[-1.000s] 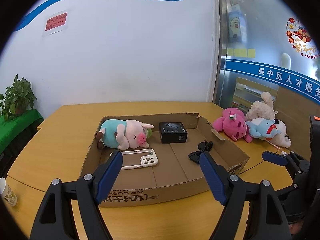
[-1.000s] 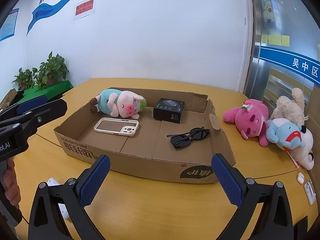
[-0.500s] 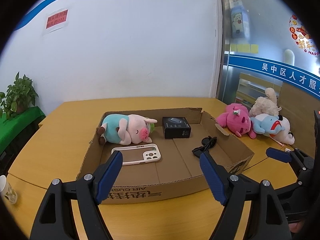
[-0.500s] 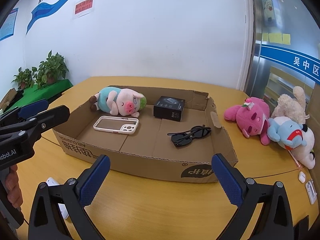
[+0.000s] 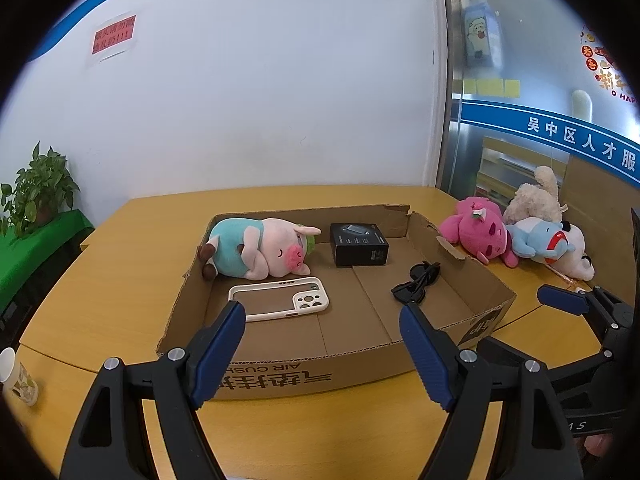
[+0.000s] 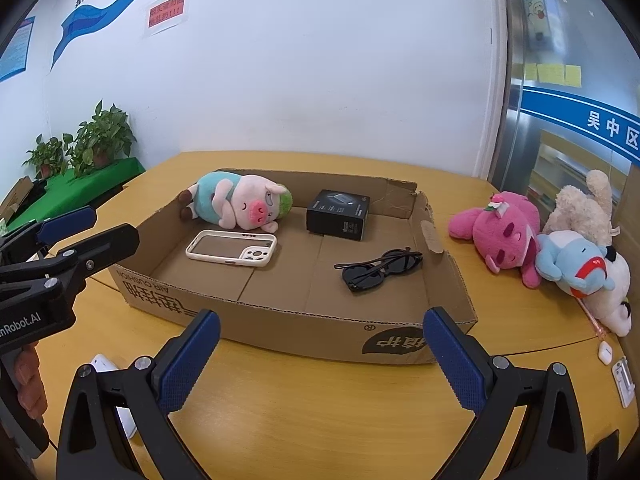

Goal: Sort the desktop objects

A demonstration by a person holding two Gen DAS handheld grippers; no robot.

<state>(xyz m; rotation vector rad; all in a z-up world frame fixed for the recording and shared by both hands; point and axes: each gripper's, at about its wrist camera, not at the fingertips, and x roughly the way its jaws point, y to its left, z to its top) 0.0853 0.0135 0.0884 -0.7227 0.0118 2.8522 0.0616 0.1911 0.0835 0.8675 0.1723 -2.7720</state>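
Both our left tool (image 5: 322,354) and right tool (image 6: 320,356) gape wide, holding nothing, before the cardboard tray (image 6: 280,322) at frame centre. Only the right view shows white earbuds (image 6: 605,350) at lower right; sunglasses (image 6: 380,268) lie inside the tray.

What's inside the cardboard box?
In the cardboard box: pig plush, white phone case, black carton, sunglasses. Whatever lies under the plush is hidden.

Your left gripper (image 5: 322,342) now views the cardboard tray (image 5: 280,376) from slightly higher and a touch further left, so the pig plush (image 5: 260,254) and phone case (image 5: 280,298) sit further right in its view.
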